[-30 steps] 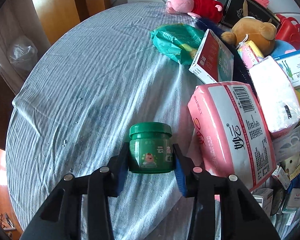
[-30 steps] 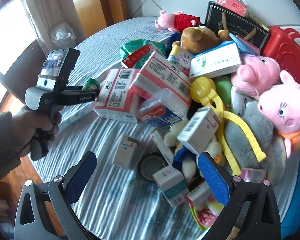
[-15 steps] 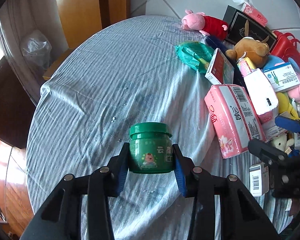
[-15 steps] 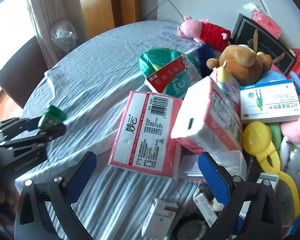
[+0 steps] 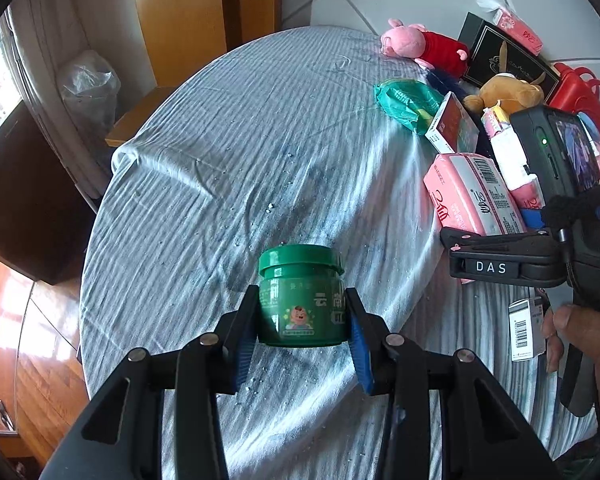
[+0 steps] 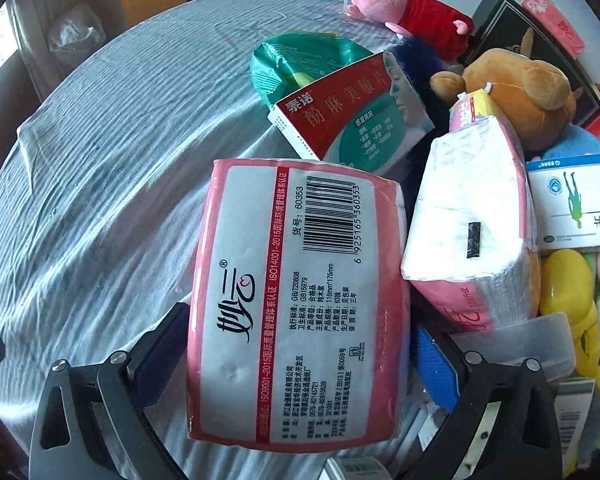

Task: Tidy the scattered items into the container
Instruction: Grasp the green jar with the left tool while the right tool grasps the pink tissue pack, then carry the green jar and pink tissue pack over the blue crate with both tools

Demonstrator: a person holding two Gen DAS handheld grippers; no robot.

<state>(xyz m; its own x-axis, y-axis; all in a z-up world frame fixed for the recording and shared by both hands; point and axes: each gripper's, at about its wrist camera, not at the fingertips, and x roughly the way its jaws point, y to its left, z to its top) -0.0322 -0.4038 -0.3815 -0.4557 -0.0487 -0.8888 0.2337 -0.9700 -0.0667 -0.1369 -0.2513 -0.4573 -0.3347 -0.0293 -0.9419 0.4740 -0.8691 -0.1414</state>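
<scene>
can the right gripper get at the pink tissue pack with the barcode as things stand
Probably yes. The right gripper already straddles the pink tissue pack, one pad on each long side, and its jaws are closing. Nothing lies on top of the pack; the second tissue pack beside it looks apart from the blue pad.

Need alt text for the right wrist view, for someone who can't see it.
The right tongs are closing around a pink tissue pack lying on the blue-grey tablecloth. Behind it sit a red-and-teal box, another tissue pack and a brown plush toy.
</scene>
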